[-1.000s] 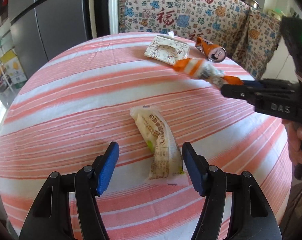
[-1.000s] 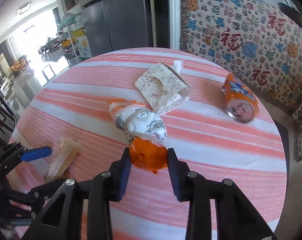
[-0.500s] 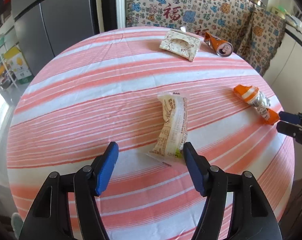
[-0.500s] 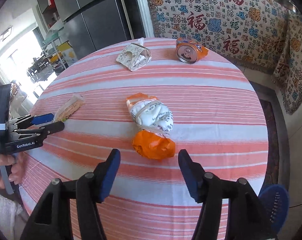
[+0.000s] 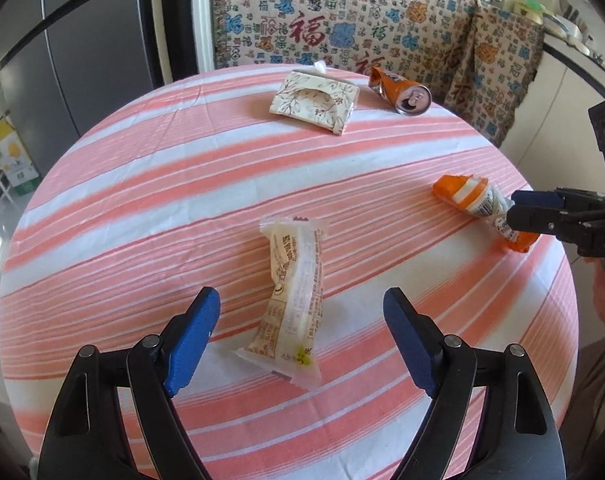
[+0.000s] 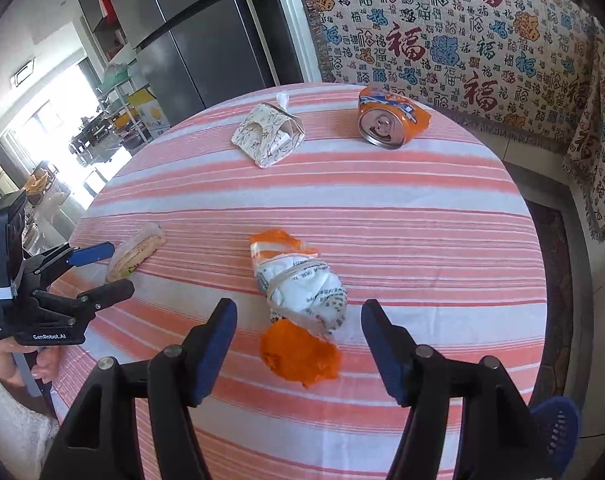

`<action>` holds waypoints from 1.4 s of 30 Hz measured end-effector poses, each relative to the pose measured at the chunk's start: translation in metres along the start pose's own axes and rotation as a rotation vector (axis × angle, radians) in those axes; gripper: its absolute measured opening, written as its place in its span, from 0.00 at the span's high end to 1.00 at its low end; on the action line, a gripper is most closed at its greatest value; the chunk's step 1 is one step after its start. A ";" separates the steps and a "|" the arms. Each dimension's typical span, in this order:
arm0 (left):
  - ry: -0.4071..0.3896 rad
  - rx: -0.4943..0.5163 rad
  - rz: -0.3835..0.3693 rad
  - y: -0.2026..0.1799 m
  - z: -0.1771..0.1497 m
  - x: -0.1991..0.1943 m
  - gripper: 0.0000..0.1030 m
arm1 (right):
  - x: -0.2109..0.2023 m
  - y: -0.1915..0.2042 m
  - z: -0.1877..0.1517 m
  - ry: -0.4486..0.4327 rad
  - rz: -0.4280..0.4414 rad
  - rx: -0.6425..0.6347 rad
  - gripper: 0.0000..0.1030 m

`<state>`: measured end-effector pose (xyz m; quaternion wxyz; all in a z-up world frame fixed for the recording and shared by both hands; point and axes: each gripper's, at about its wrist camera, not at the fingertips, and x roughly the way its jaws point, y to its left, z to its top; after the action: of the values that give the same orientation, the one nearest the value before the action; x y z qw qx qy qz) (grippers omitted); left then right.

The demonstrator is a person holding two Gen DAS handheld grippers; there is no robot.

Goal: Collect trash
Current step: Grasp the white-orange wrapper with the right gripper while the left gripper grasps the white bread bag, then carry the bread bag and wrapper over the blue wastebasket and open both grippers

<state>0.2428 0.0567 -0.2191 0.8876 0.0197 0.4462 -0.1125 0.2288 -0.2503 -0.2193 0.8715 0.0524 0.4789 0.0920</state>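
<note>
A clear food wrapper (image 5: 295, 300) lies on the striped round table (image 5: 182, 184), its near end between the open jaws of my left gripper (image 5: 298, 340). It also shows in the right wrist view (image 6: 136, 250). An orange and white wrapper (image 6: 298, 304) lies between the open jaws of my right gripper (image 6: 298, 340), untouched; it shows at the table's right in the left wrist view (image 5: 478, 204), next to the right gripper (image 5: 518, 210). A crushed orange can (image 6: 390, 120) lies at the far side, also in the left wrist view (image 5: 402, 90).
A patterned tissue pack (image 5: 314, 100) lies at the far side beside the can, also in the right wrist view (image 6: 268, 136). A patterned cloth (image 6: 462, 40) hangs behind the table. A dark fridge (image 5: 74, 48) stands far left. A blue basket (image 6: 554, 428) sits below the table's right edge.
A second ago my right gripper was shut on the orange wrapper, lifted; it set it on the table and opened. Since then both grippers have moved closer to their wrappers.
</note>
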 end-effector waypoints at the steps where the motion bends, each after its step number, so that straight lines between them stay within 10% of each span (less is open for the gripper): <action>1: 0.005 -0.002 0.004 0.001 0.001 0.001 0.18 | 0.003 -0.001 0.001 0.008 0.003 0.001 0.36; 10: 0.032 -0.012 0.025 -0.001 0.004 0.010 0.23 | 0.018 0.011 0.006 0.038 -0.046 -0.046 0.36; 12: 0.033 -0.016 0.027 0.000 0.005 0.011 0.39 | 0.022 0.014 0.006 0.055 -0.062 -0.051 0.42; 14: 0.028 -0.024 0.019 0.002 0.006 0.010 0.78 | 0.022 0.016 0.005 0.058 -0.080 -0.049 0.51; 42: -0.111 -0.018 0.062 -0.033 0.005 -0.044 0.82 | -0.032 0.010 -0.024 -0.028 -0.101 0.011 0.51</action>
<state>0.2141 0.0315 -0.1788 0.9143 0.0192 0.3962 -0.0815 0.1910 -0.2473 -0.2038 0.8814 0.0339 0.4690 0.0445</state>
